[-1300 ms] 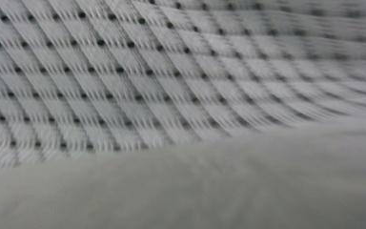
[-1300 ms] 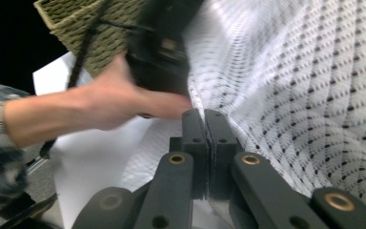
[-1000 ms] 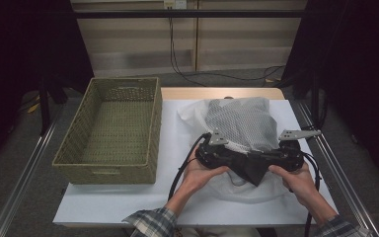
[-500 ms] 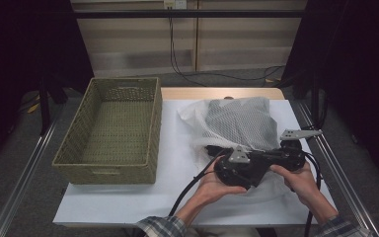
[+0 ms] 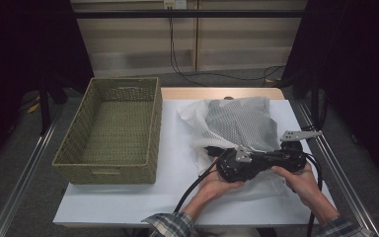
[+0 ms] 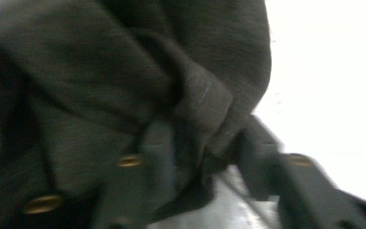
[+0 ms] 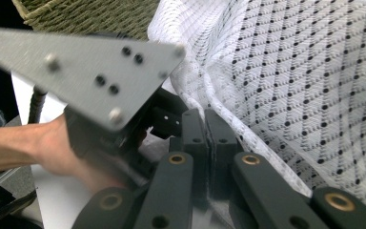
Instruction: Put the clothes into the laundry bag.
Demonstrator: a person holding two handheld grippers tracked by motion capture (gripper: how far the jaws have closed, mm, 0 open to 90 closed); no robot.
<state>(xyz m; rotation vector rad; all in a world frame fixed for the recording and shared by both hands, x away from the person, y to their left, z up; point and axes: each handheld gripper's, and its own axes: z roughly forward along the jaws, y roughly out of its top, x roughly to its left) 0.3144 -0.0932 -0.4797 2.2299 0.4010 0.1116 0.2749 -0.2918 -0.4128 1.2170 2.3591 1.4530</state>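
High view shows both claws meeting at lower right of the white tabletop, the left claw gripping dark grey knit cloth, the right claw clamped on white mesh fabric.

Left gripper and right gripper, each a black moulded body beside the woven basket. Each carries a grey three-cornered plate; seen from the right gripper view, the left gripper's plate bears dark screw holes and pale screw heads. The jaws are matt black bars joined by links with brass-coloured pivot bushings. A black cable trails from the left gripper on the side nearer the basket; a second black cable loops from the right gripper, farther from it. The person wears plaid sleeves, checked in dark and light tones.
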